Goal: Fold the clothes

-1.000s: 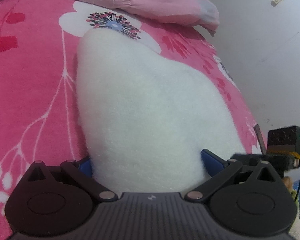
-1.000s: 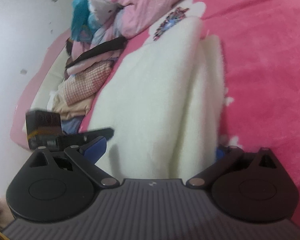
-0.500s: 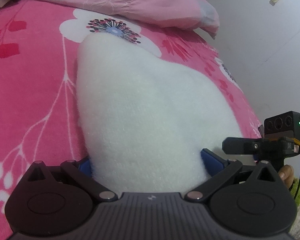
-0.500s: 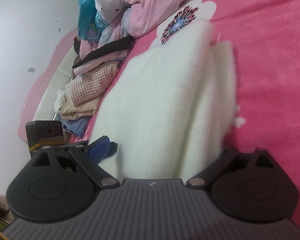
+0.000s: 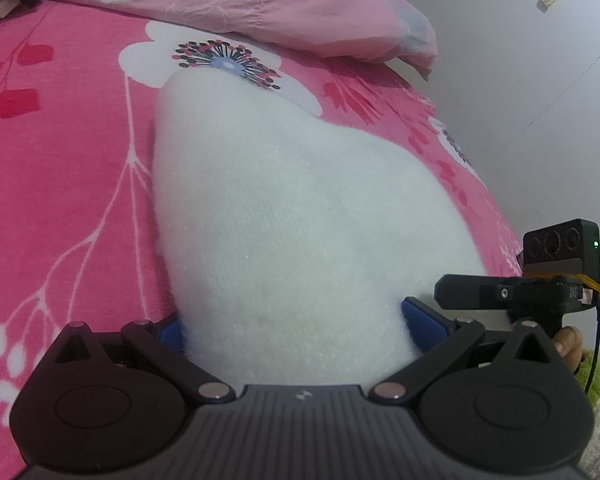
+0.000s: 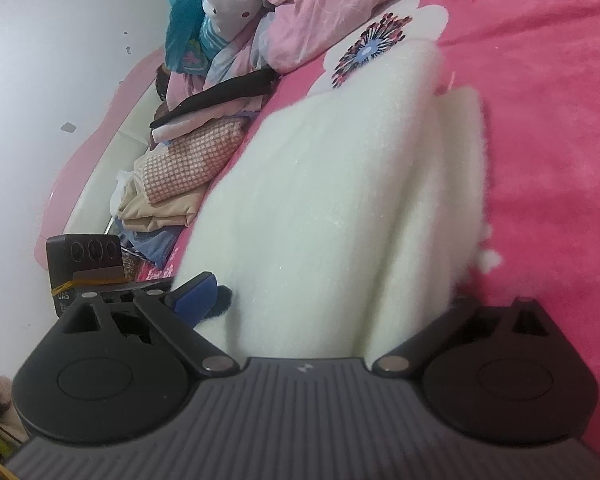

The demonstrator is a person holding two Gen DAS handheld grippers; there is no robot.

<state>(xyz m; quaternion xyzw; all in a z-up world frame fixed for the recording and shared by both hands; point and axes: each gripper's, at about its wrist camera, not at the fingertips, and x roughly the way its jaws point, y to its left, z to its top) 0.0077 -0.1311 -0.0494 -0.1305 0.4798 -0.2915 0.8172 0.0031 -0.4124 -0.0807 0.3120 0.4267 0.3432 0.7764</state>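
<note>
the white fleece garment (image 5: 300, 232) fills the gap between the blue pads of both grippers and lies spread on the pink floral bedspread (image 5: 60, 160). in the left wrist view the left gripper (image 5: 292, 320) has its pads set wide on either side of the near edge of the fleece, the cloth bulging up between them; the tips are buried in the pile, so whether they pinch the fabric cannot be told. in the right wrist view the right gripper (image 6: 324, 300) likewise straddles a thick fold of the garment (image 6: 340, 200), its left blue pad (image 6: 196, 292) showing beside the cloth and its right pad hidden under it; its grip cannot be told either. the fleece runs away from both grippers, doubled along one side, its far end touching a printed white flower (image 5: 224, 64). the right gripper (image 5: 520, 292) appears just beside the garment's edge in the left view. beyond the fleece lie a pale pink quilt (image 5: 240, 0) and a stack of folded clothes (image 6: 188, 168) by the wall (image 6: 52, 60).
</note>
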